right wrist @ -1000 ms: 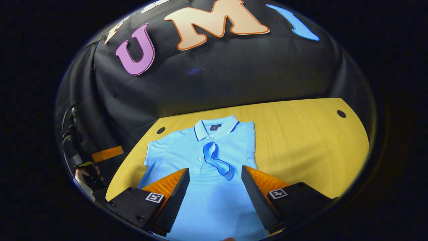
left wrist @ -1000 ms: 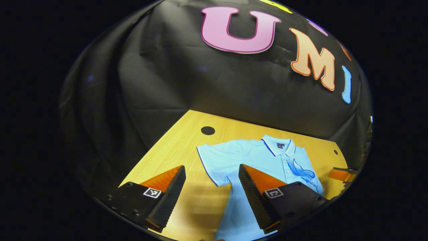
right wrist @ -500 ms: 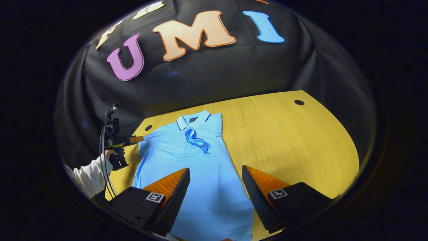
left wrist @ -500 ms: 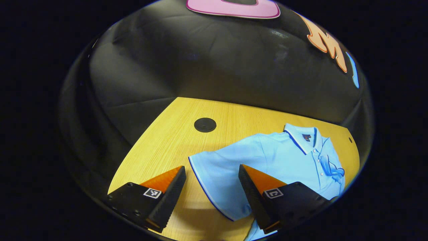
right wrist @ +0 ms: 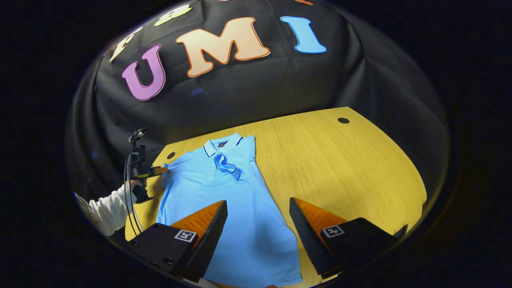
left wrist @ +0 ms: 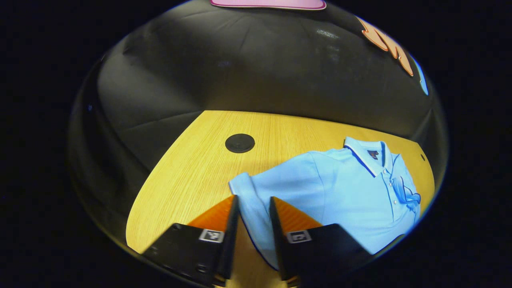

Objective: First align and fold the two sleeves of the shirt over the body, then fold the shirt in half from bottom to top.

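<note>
Surface: wooden table [right wrist: 340,168], lower centre, bearing the blue shirt [right wrist: 224,208].
Left gripper [left wrist: 253,206]: pinched on the sleeve [left wrist: 250,196].
Right gripper [right wrist: 258,210]: spread above the shirt.

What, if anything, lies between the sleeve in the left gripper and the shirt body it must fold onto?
Nothing visible does. The left gripper has its fingers closed on the sleeve, and the shirt body beside it lies flat and bare on the table. The other sleeve is already folded over near the collar.
</note>
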Available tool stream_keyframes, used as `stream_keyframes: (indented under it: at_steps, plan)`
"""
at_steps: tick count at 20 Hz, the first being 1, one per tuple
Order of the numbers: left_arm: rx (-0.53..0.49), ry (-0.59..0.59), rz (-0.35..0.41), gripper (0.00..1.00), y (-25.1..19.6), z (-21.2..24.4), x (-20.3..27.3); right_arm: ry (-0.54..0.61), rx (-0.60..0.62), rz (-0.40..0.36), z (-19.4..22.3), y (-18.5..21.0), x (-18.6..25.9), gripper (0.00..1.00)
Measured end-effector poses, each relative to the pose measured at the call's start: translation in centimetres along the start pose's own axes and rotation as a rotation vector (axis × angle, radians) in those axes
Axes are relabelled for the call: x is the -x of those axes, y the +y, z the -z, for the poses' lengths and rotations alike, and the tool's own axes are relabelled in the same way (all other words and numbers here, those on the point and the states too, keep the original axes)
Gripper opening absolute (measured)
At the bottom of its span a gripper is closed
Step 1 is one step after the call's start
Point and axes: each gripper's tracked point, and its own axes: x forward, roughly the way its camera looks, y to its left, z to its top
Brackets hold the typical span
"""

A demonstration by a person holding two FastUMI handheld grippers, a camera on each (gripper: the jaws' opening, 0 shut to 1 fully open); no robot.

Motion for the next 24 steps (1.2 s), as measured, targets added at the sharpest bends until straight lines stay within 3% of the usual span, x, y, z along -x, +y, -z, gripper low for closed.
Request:
stream_keyframes:
  at_steps: [2, 3, 8, 14, 19, 21, 22, 24]
  plan:
    - [0.013, -0.003, 0.0, 0.08, -0.2, 0.0, 0.0, 0.002, 0.006, -0.003, 0.4, 0.2, 0.0, 0.98]
    - [0.014, -0.001, -0.004, 0.0, -0.3, -0.1, 0.1, -0.002, 0.006, -0.008, 0.4, 0.5, 0.1, 0.98]
    - [-0.004, -0.037, 0.011, 0.0, -2.6, -2.3, 1.5, -0.009, 0.008, -0.011, 0.7, 0.2, 0.4, 0.97]
    - [-0.088, -0.062, 0.168, 0.0, -12.9, -4.7, 3.4, -0.031, 0.002, -0.024, -0.3, -0.3, -0.5, 0.98]
    - [-0.087, -0.02, 0.238, 0.01, -19.3, -3.3, 3.7, -0.038, 0.017, -0.02, -0.4, -1.7, -0.7, 0.98]
    - [-0.072, -0.012, 0.253, 0.07, -20.7, -2.8, 4.2, -0.035, 0.014, -0.039, -0.4, -2.1, -1.0, 0.97]
    - [-0.062, -0.015, 0.257, 0.22, -21.2, -2.8, 4.6, -0.031, 0.016, -0.048, -0.3, -2.2, -1.0, 0.97]
    - [-0.044, -0.033, 0.227, 0.6, -21.2, -2.8, 5.5, -0.019, 0.024, -0.073, 0.2, -2.4, -1.2, 0.97]
